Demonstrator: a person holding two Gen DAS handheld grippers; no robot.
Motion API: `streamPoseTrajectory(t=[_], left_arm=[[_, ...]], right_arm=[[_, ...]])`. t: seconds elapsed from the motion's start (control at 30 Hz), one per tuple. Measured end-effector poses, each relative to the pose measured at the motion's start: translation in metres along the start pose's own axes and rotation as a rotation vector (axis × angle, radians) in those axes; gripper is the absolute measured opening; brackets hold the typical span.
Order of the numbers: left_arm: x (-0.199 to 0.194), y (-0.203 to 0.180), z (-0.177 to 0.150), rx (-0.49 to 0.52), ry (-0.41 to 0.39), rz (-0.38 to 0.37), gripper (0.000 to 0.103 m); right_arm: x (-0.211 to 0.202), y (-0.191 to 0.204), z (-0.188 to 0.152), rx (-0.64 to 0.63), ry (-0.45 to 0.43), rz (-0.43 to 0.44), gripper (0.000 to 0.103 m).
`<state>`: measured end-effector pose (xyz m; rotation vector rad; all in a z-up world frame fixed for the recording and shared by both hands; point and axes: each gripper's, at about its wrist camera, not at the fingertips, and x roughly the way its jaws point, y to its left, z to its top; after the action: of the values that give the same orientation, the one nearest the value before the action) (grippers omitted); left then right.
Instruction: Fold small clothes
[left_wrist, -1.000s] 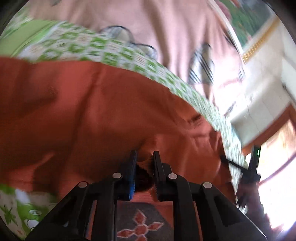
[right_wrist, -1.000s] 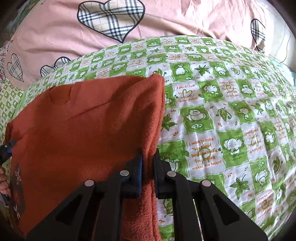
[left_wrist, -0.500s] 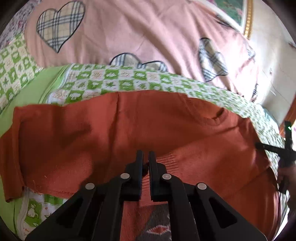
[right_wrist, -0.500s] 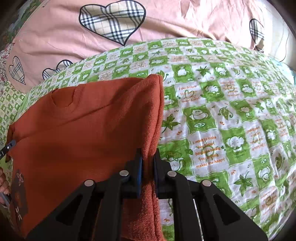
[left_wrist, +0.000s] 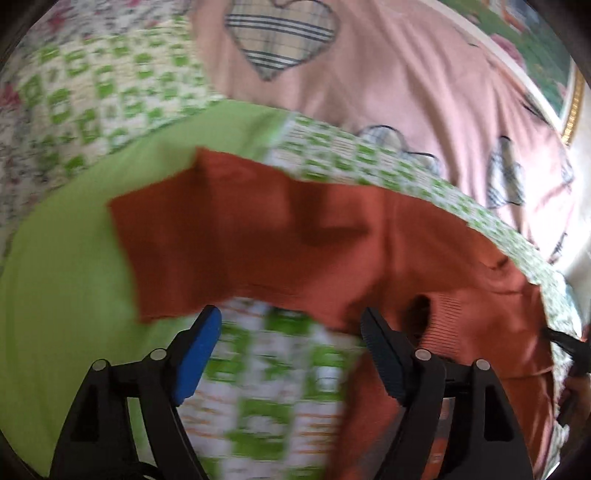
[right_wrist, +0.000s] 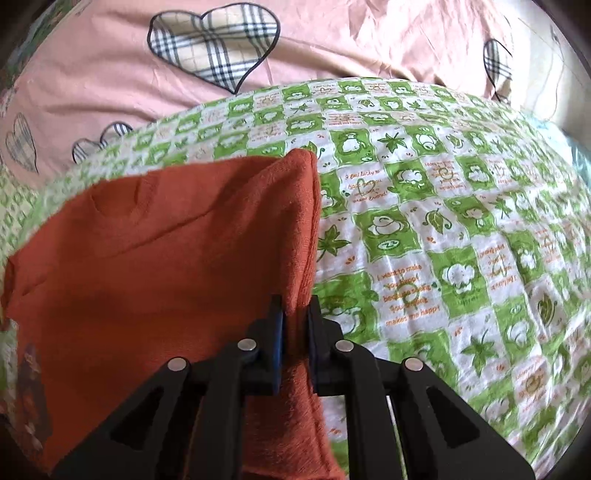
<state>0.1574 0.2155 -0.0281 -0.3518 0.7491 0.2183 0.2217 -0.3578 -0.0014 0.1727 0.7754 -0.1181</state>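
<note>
Left wrist view: our left gripper (left_wrist: 290, 326) has just been opening; jaws wide, nothing between them. Rust-orange knit sweater (right_wrist: 166, 258) lies on the green-and-white checked quilt (right_wrist: 424, 221). Our right gripper (right_wrist: 295, 314), easing slightly, pinches the sweater's folded right edge.

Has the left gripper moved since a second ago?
Yes. The left gripper has swung left off the orange sweater: the plaid heart now sits top centre, and its jaws, just opened, frame only the green checked blanket.
</note>
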Motion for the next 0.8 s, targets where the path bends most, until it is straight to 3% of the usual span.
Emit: streamPoseTrajectory(t=[0.07,0.13,0.37,0.43,0.5,0.53,0.57,0.67,0.8], left_arm=[[0.005,0.016,0.007,-0.021,0.006,0.036,0.081],[0.011,0.025,0.012,-0.033,0.013,0.054,0.081],[0.048,0.029,0.025,-0.008,0.086,0.122,0.081],[0.058,0.034,0.027,-0.015,0.114,0.138,0.073],[0.059,0.04,0.029,-0.033,0.115,0.13,0.041],[0.057,0.045,0.031,-0.044,0.112,0.125,0.03],[0.056,0.048,0.032,-0.052,0.111,0.113,0.01],[0.04,0.057,0.032,-0.087,0.083,0.064,0.006],[0.01,0.042,0.032,-0.072,0.041,-0.007,0.004]], right_arm=[[-0.022,0.002,-0.004,0.024,-0.06,0.055,0.037],[-0.041,0.011,-0.011,0.019,-0.093,0.096,0.042],[-0.054,0.053,-0.051,-0.022,-0.034,0.245,0.043],[-0.051,0.064,-0.063,-0.033,-0.003,0.274,0.043],[-0.048,0.075,-0.073,-0.045,0.023,0.298,0.043],[-0.047,0.078,-0.077,-0.047,0.029,0.306,0.043],[-0.046,0.081,-0.081,-0.049,0.037,0.314,0.043],[-0.045,0.087,-0.088,-0.055,0.05,0.33,0.043],[-0.049,0.09,-0.093,-0.054,0.049,0.347,0.043]])
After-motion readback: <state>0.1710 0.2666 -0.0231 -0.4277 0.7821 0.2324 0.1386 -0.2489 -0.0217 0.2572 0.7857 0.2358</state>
